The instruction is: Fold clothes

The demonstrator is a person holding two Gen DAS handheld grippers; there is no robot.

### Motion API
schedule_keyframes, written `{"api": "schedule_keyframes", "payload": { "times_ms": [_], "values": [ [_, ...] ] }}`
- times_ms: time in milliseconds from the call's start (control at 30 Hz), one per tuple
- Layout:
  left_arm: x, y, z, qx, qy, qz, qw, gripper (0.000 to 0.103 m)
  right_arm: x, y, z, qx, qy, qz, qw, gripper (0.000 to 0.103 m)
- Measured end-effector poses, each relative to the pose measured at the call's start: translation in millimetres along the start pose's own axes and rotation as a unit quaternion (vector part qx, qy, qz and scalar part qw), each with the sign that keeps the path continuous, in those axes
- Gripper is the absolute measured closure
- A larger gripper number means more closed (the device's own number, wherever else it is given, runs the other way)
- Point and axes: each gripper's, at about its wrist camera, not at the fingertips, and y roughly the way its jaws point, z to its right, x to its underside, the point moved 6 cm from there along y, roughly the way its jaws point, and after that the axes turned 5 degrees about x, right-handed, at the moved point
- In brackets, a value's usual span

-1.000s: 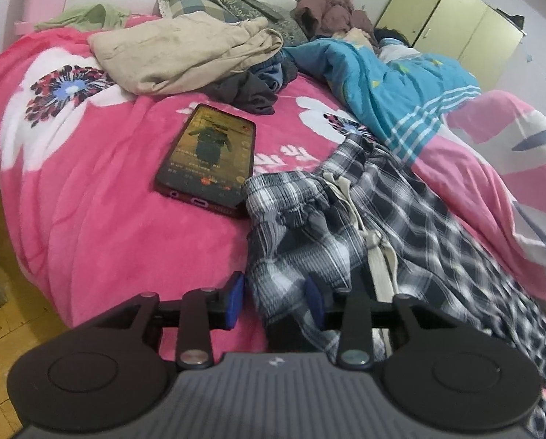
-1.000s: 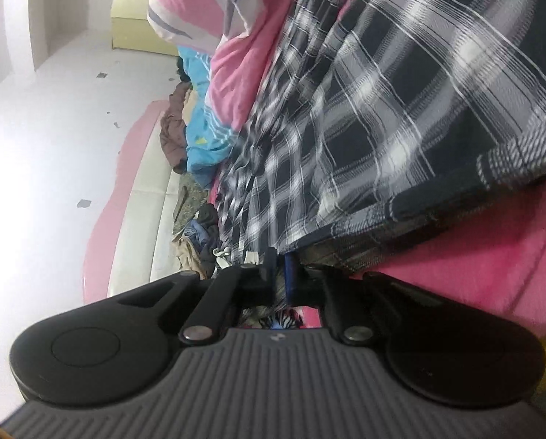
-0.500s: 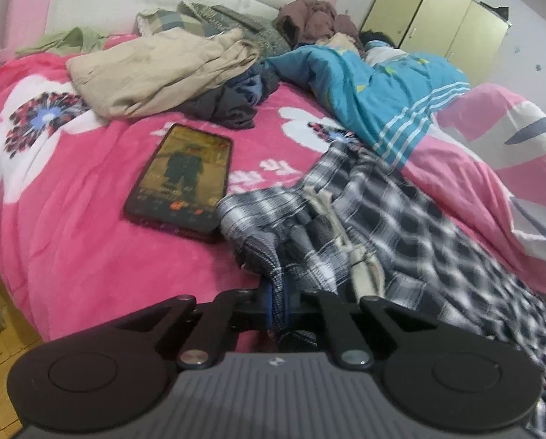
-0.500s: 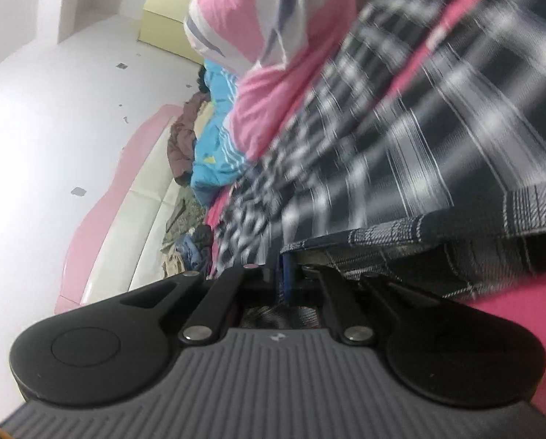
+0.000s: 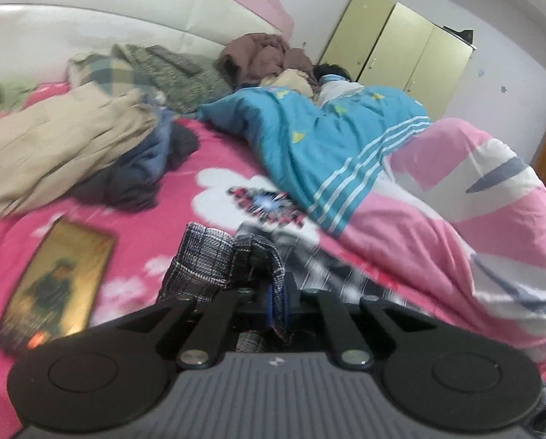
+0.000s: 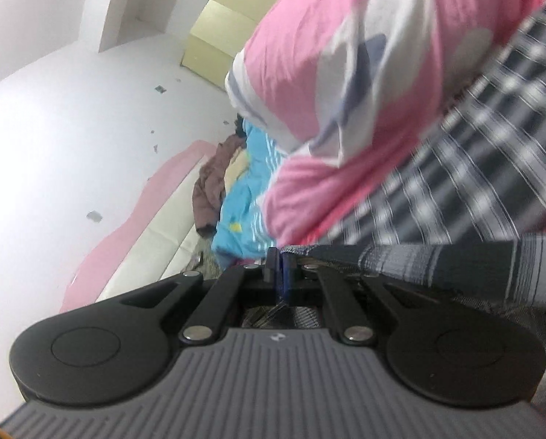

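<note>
A pair of black-and-white plaid pants (image 5: 214, 259) lies on the pink bed. My left gripper (image 5: 277, 301) is shut on a bunched fold of its waistband, lifted off the blanket, and the cloth trails blurred to the right behind it. In the right wrist view, rolled sideways, my right gripper (image 6: 281, 274) is shut on a hem edge of the same plaid pants (image 6: 474, 190). The hem stretches taut to the right from the pads. Much of the pants is hidden below both grippers.
A lit phone (image 5: 57, 281) lies on the pink floral blanket (image 5: 207, 150) at left. Beige and dark clothes (image 5: 71, 142) are heaped behind it. A person lies under a blue quilt (image 5: 328, 135) and a pink quilt (image 5: 467, 201) on the right. Yellow wardrobe (image 5: 401, 55) at back.
My left gripper closed on the waistband and lifted it up and forward. The right gripper stayed shut on the hem, rose and rolled, pulling the cloth taut.
</note>
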Motion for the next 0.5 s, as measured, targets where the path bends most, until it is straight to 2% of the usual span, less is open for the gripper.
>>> {"api": "schedule_keyframes", "payload": {
  "times_ms": [233, 400, 500],
  "values": [
    [-23, 90, 26, -0.005, 0.041, -0.03, 0.9987, 0.097, -50, 78, 26, 0.015, 0.021, 0.002, 1.0, 0.103],
    [-16, 147, 26, -0.019, 0.056, -0.056, 0.9966, 0.097, -64, 127, 57, 0.037, 0.046, -0.01, 0.998, 0.103],
    [-7, 170, 24, -0.013, 0.066, -0.068, 0.9954, 0.095, -64, 149, 76, 0.05, 0.052, -0.014, 0.997, 0.103]
  ]
}}
